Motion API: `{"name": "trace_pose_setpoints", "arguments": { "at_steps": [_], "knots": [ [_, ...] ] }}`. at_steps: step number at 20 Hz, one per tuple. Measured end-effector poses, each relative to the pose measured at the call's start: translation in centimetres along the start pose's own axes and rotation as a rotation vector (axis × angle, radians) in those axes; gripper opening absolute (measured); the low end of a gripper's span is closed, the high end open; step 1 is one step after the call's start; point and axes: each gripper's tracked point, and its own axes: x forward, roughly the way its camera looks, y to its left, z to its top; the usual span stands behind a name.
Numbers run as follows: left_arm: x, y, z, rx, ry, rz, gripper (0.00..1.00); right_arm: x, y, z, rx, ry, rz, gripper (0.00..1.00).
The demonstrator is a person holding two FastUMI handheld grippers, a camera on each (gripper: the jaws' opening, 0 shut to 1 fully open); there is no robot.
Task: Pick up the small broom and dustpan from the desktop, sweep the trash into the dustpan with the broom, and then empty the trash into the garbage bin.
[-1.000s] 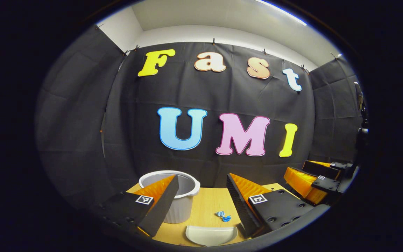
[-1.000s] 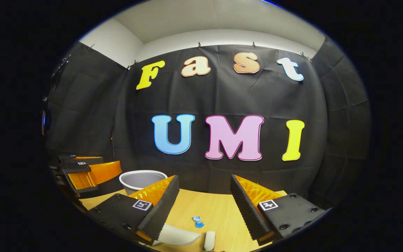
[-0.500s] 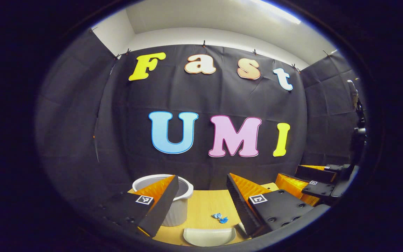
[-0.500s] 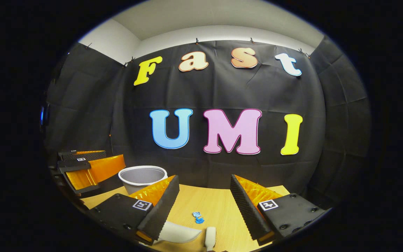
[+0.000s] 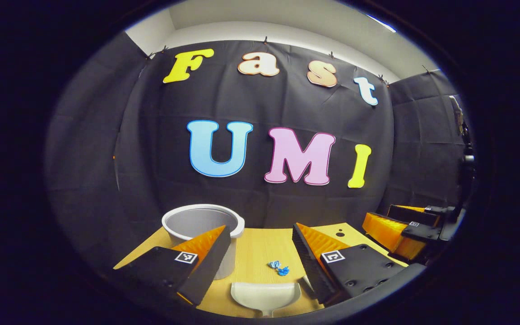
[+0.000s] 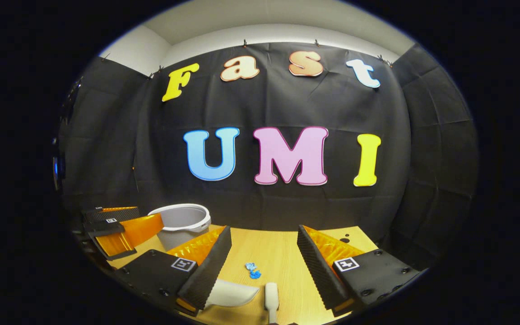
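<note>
Dustpan [image 5: 265, 295], white, lies on the wooden desktop [image 5: 255, 253] at the bottom centre of the left gripper view, just below blue trash [image 5: 278, 268]. We see the left gripper [image 5: 260, 257] spread wide, grasping nothing, with the white garbage bin [image 5: 199, 223] behind its left finger. In the right gripper view, our right gripper [image 6: 263, 264] is likewise released; the white broom [image 6: 271, 295] handle lies between its fingers. Square coded markers sit on the fingers; we can read no writing.
</note>
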Motion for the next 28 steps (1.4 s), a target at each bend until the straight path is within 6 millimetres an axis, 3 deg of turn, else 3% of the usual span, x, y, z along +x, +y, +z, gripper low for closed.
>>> {"name": "trace_pose_setpoints", "arguments": {
  "at_steps": [2,5,12,17,20,24,28],
  "knots": [
    [-0.2,-0.1,-1.5,0.017,0.03,-0.023,0.82,-0.8,0.2,-0.4,-0.002,0.016,-0.024,0.95],
    [-0.1,-0.3,-5.5,0.014,0.14,-0.067,0.82,-1.9,0.7,-1.1,-0.03,0.042,-0.059,0.95],
    [-1.2,-1.2,-18.4,0.026,0.579,-0.125,0.84,-5.3,0.1,0.2,-0.122,0.019,-0.131,0.95],
    [-2.0,-1.1,-23.6,0.042,0.794,-0.113,0.85,-2.9,-0.7,-1.4,-0.074,0.06,-0.102,0.95],
    [-1.9,-1.5,-25.8,0.017,0.929,-0.122,0.85,-1.5,-1.8,-2.0,-0.055,0.066,-0.078,0.95],
    [-0.5,-2.5,-29.6,0.043,1.094,-0.12,0.85,-0.2,-3.3,-3.3,-0.024,0.097,-0.058,0.95],
    [1.5,-2.7,-31.7,0.049,1.231,-0.078,0.85,0.3,-5.6,-4.7,0.031,0.137,-0.067,0.95]
  ]
}}
